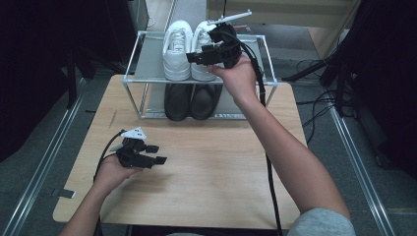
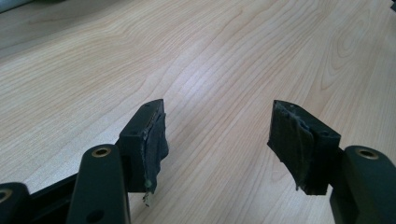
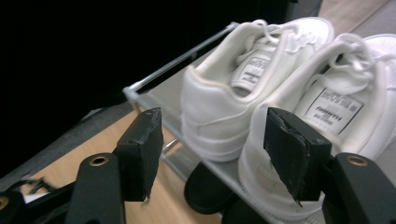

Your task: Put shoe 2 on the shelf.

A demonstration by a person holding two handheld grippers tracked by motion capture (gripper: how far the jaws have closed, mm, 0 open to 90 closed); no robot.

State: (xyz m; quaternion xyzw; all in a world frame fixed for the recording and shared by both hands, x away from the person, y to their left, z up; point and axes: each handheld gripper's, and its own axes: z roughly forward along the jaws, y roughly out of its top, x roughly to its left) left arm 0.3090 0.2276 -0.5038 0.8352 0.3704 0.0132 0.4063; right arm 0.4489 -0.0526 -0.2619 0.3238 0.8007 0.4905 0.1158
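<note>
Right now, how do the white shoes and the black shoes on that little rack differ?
The white shoes stand on the upper shelf of the rack, while the black shoes sit on the lower level beneath them. The white shoes are in full sight, laces up; the black shoes are partly hidden under the shelf. The right gripper hovers open by the white shoes, not the black shoes. Both pairs stand side by side.
</note>
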